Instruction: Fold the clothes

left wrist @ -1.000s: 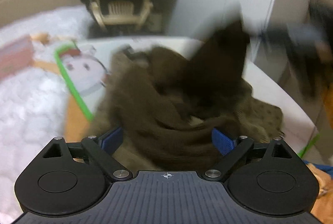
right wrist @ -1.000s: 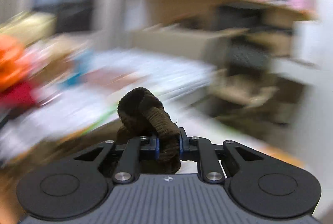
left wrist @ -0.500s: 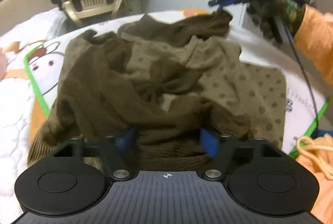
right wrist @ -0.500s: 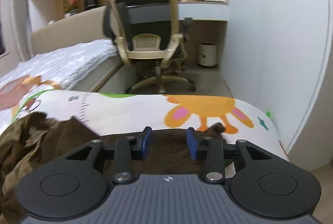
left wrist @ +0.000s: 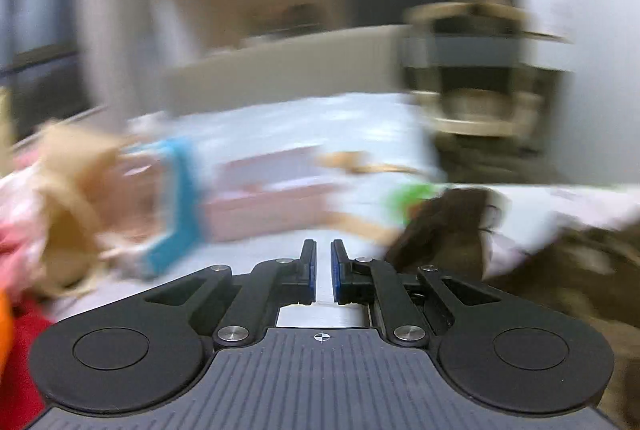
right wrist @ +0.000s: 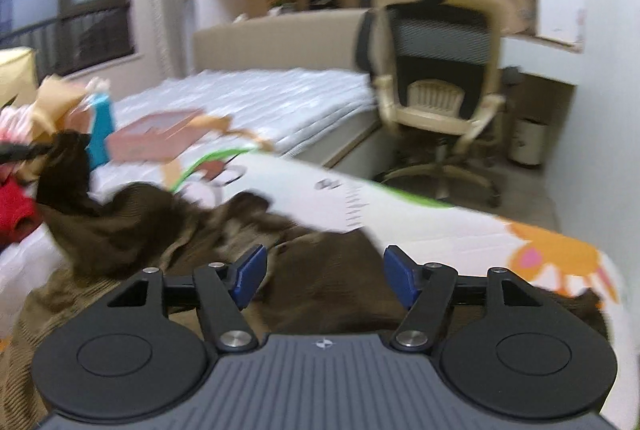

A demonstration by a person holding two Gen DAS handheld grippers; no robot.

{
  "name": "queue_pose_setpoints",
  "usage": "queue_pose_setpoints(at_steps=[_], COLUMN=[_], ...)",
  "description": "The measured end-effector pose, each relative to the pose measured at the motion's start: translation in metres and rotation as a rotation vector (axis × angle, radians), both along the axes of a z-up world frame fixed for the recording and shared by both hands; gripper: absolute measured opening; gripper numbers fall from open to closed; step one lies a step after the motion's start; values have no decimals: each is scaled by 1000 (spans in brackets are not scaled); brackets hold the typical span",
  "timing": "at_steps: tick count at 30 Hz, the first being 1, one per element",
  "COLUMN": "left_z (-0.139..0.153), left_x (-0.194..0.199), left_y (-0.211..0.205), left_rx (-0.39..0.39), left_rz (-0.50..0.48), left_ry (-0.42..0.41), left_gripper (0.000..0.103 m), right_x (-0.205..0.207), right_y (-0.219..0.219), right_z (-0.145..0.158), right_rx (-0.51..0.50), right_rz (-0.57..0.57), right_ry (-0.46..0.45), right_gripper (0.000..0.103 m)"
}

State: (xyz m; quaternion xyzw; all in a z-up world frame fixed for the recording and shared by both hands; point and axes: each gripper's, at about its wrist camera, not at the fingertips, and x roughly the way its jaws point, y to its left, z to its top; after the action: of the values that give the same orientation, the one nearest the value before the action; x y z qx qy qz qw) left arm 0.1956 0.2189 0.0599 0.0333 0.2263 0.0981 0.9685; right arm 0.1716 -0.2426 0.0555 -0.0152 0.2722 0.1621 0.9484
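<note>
I saw the brown knit sweater (right wrist: pixel 224 242) lying rumpled on the cartoon-print mat (right wrist: pixel 400 198), bunched in ridges rather than flat, with its ribbed hem nearest my right gripper (right wrist: pixel 325 276). That gripper stood wide open just above the cloth, with nothing between its blue pads. My left gripper (left wrist: pixel 323 272) had its pads drawn nearly together, only a thin gap showing between them, and I could make out no fabric in that gap. In the right wrist view, though, a dark flap of the sweater rose toward a black shape at the far left edge of the sweater, so I could not tell for certain whether anything was pinched there. The left wrist view was badly smeared.

I judged the sweater soft, limp and fairly thick. It would drape and sag from any single hold, and the loose knit could snag or stretch. The ribbed hem, cuffs or shoulder seams looked like the firmest places to take it, one in each gripper, so that the cloth stayed spread.

Beyond the sweater the mat offered bare room toward the orange drawing (right wrist: pixel 556 254). Left of the sweater lay a pile of red, pink and tan clothes (right wrist: pixel 24 158), close enough to get dragged along. Past the mat's far edge from the sweater stood the office chair (right wrist: pixel 440 70).
</note>
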Motion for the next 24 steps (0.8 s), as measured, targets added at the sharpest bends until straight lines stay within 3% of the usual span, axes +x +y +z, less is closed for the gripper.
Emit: queue_pose_setpoints(at_steps=[2,3,4,6,8,10,13,15,18,19,24], left_z=[-4,-5,-5,-5,-4,-3,-12,-23,-41,-47,-77], left_x=[9,10,9,6,4,1,12,24,42,48,78], left_y=[34,44,41,29,16,3,-35,-47,-62,-67,-93], left_rx=[-122,-182,-228,-312,-396,-479,-613,-653,-708,-726,-818], left_rz=[90,106,62,-55,-172,-289,-473,-487,-493,-495,-504], left_ry=[9,19,29,49,70,90,170,199,239,252,318], left_gripper=[19,33,43,78,94,96,99,100,100,100,100], right_x=[6,12,20,38,59,82,127,145,157,160,149], right_y=[13,15,17,19,26,36,54,53,36,31,4], right_z=[-3,-6,-8,-14,-27,-43,-70,-59,-38,-35,-51], right_rx=[9,30,69,152,220,256,293,349,388,385,382], right_rz=[34,44,49,61,72,74,109,41,-108,-129,-98], right_ry=[42,74,110,184,243,309,497,393,142,109,177], right_gripper=[69,69,69,70,72,74,74,71,71,71,73])
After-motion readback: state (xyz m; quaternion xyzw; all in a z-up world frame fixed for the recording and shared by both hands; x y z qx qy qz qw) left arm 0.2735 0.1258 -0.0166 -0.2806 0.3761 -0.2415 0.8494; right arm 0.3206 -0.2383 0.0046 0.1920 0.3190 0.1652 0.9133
